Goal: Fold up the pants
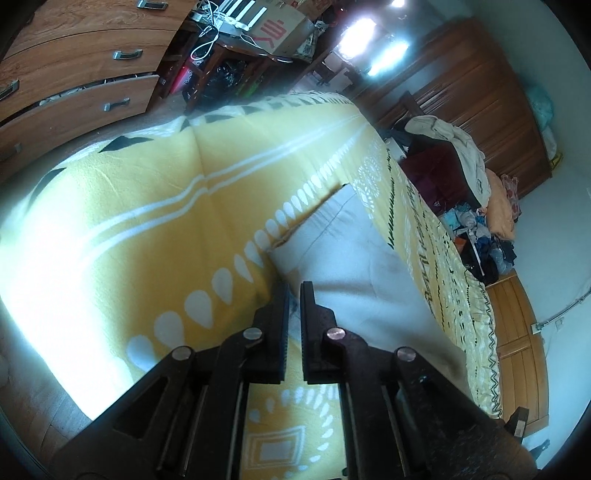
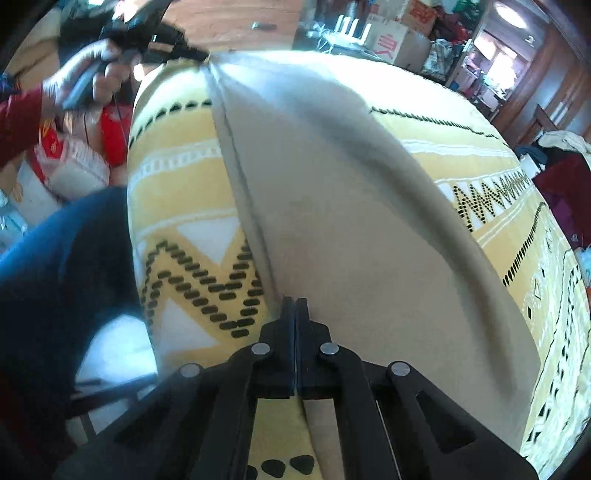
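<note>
Light beige pants [image 2: 332, 206] lie along a bed with a yellow patterned blanket [image 2: 184, 192]. My right gripper [image 2: 295, 301] is shut on the pants' near edge. My left gripper [image 2: 205, 55], held by a hand, pinches the far corner of the pants and pulls the cloth taut. In the left wrist view the left gripper [image 1: 294, 286] has its jaws nearly closed on the pants' edge, and the pants [image 1: 351, 258] stretch away over the blanket [image 1: 147, 206].
A wooden chest of drawers [image 1: 74, 74] stands beyond the bed. A cluttered desk with a cardboard box [image 1: 280, 33] sits behind it. A chair piled with clothes [image 1: 450, 155] stands to the right. My blue-trousered leg [image 2: 62, 266] is beside the bed.
</note>
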Motion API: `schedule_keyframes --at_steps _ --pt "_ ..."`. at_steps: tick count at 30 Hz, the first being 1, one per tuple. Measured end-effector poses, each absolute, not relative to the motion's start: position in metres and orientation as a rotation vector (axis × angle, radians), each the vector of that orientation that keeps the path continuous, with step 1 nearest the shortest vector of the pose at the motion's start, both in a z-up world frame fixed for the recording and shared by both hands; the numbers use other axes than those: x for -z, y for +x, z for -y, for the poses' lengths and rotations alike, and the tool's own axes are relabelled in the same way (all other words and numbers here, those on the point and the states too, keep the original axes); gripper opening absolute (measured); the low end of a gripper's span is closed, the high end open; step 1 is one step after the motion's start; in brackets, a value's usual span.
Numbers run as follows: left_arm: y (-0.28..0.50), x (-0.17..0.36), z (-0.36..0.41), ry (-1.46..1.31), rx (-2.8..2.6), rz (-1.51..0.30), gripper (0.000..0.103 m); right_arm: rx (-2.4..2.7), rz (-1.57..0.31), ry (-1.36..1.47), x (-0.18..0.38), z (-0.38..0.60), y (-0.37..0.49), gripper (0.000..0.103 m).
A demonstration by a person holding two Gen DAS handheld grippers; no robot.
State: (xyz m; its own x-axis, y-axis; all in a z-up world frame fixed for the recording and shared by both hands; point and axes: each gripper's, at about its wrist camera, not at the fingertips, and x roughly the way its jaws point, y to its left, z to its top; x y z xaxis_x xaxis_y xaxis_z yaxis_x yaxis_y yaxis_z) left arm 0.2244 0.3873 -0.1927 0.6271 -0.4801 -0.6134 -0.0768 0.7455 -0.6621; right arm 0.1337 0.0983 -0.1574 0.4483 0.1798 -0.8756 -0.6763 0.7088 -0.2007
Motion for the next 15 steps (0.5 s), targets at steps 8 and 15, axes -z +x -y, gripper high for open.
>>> schedule_keyframes --at_steps 8,15 --pt "0.22 0.19 -0.371 -0.658 0.271 -0.96 0.015 -0.565 -0.942 -0.589 0.157 -0.102 0.135 0.023" --pt "0.223 0.204 -0.367 -0.677 0.232 -1.0 0.015 -0.572 -0.967 -0.595 0.165 -0.105 0.139 0.023"
